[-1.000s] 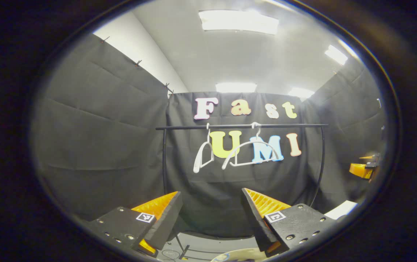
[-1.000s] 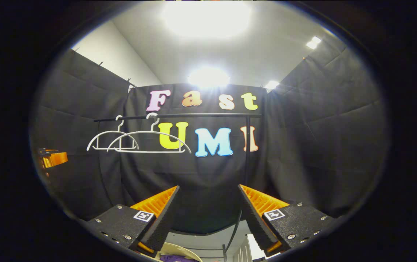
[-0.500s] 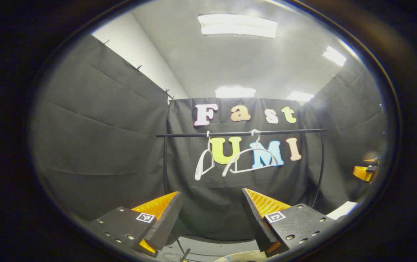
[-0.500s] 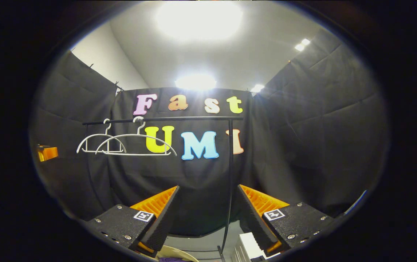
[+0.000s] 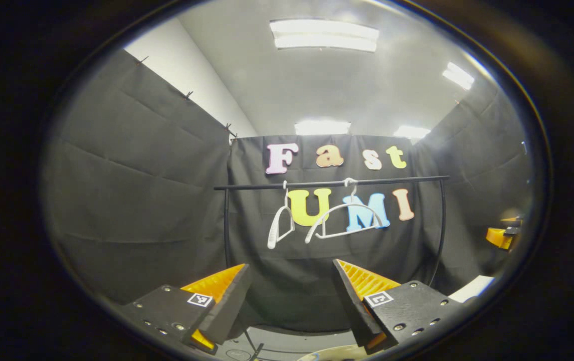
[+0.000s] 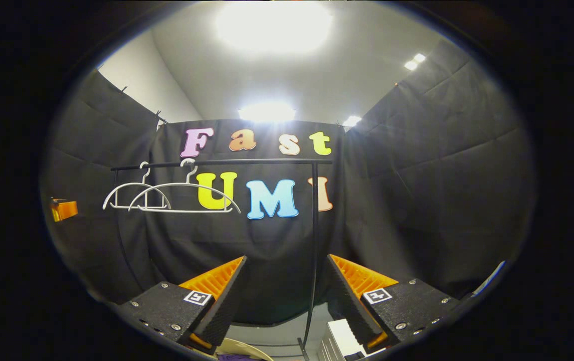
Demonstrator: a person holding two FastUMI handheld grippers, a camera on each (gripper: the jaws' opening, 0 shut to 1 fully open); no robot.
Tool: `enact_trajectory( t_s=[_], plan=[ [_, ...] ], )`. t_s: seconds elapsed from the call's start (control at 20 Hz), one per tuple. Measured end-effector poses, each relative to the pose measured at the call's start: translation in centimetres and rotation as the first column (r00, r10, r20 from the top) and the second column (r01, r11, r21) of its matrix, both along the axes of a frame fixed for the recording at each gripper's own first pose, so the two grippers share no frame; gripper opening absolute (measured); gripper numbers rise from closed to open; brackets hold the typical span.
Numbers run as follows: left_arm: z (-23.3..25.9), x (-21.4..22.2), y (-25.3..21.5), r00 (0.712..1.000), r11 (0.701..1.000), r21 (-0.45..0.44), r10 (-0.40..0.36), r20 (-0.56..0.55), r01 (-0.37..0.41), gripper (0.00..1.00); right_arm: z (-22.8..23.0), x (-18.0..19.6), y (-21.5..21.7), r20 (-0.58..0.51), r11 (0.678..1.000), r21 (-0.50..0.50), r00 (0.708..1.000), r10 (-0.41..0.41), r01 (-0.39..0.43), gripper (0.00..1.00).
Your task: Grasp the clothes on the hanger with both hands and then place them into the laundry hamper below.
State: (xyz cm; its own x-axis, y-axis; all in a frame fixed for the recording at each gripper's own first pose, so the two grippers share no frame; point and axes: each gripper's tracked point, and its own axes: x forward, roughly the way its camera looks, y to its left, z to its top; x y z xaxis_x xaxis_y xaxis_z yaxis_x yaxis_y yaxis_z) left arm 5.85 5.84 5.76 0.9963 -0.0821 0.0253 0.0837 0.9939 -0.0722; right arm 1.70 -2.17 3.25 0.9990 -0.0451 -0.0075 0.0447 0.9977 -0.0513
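Note:
Two bare white hangers (image 5: 353, 203) (image 5: 272, 233) hang on a black rail (image 5: 332, 184) at the back of the booth. The right gripper view shows the same hangers (image 6: 186, 184) (image 6: 114, 192) at the rail's left end. My left gripper (image 5: 292, 301) stands open, well short of the rack, nothing between its fingers. My right gripper (image 6: 287, 296) is open too and holds nothing. A cream hamper rim (image 6: 246, 348) with a bit of purple cloth (image 6: 234, 357) inside peeks in below the right fingers. The hamper rim (image 5: 327, 356) also shows under the left fingers.
The rack's right post (image 6: 314, 240) runs down to the floor between my right fingers. A white box (image 6: 339, 338) sits by its foot. The other gripper (image 5: 502, 235) shows orange at the far right of the left gripper view, and the other gripper (image 6: 63, 209) at the far left of the right gripper view.
In the right gripper view the rack has slid left and the white box has come into sight. In the left gripper view the rail sits a little lower. Both grippers stay open.

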Motion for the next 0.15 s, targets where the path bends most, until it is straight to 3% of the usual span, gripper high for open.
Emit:
enact_trajectory(
  t_s=[0.1, 0.15],
  plan=[
    [-0.01, 0.01, -0.01, 1.0, 1.0, 0.0, 0.0, 0.0, 0.0, 0.93, 0.13, 0.14, -0.01, 0.004, 1.0, 0.004, 1.0, -0.001, 0.001, 0.94],
    [0.04, 0.06, -0.03, 1.0, 1.0, 0.0, 0.0, 0.001, 0.0, 0.96, 0.17, 0.21, 0.01, 0.005, 1.0, 0.005, 1.0, -0.001, 0.001, 0.94]
  ],
)
